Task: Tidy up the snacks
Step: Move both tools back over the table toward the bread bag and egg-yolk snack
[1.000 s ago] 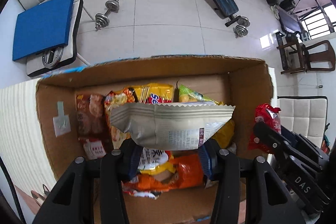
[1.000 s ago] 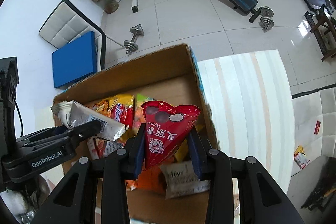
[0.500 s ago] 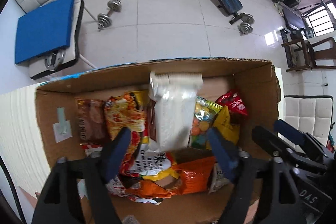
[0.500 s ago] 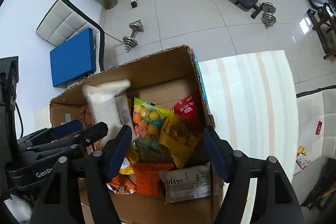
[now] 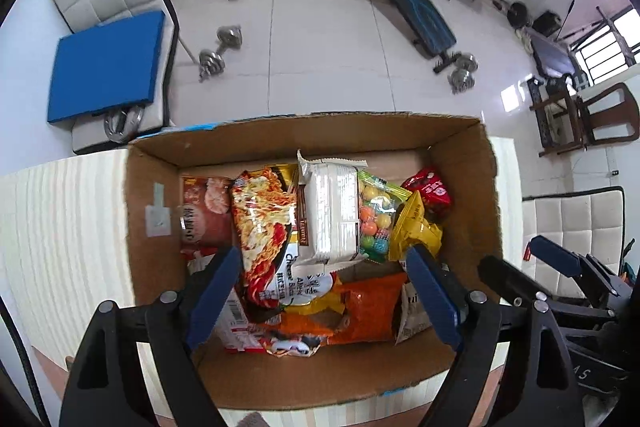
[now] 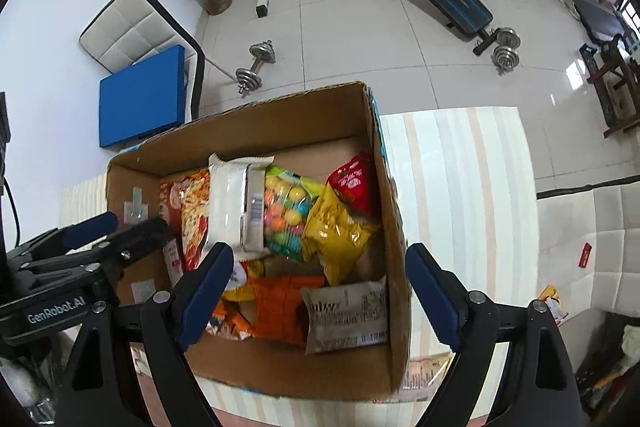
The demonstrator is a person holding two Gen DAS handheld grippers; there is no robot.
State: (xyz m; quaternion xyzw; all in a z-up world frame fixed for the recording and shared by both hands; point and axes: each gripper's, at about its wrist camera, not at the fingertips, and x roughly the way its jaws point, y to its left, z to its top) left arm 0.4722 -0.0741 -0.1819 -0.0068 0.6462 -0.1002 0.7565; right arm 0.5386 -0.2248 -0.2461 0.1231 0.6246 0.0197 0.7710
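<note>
Both grippers hang above the cardboard box [image 5: 460,163] on the striped worktop [image 6: 460,163], their fingers spread wide with nothing between them, having just been opening. The left gripper [image 5: 320,291] stands over the white packet [image 5: 332,211], which lies among the other snacks mid-box. From the right gripper [image 6: 316,291], the red packet [image 6: 356,183] leans in the box's far corner at about 1 o'clock, against the yellow bag [image 6: 336,231]
</note>
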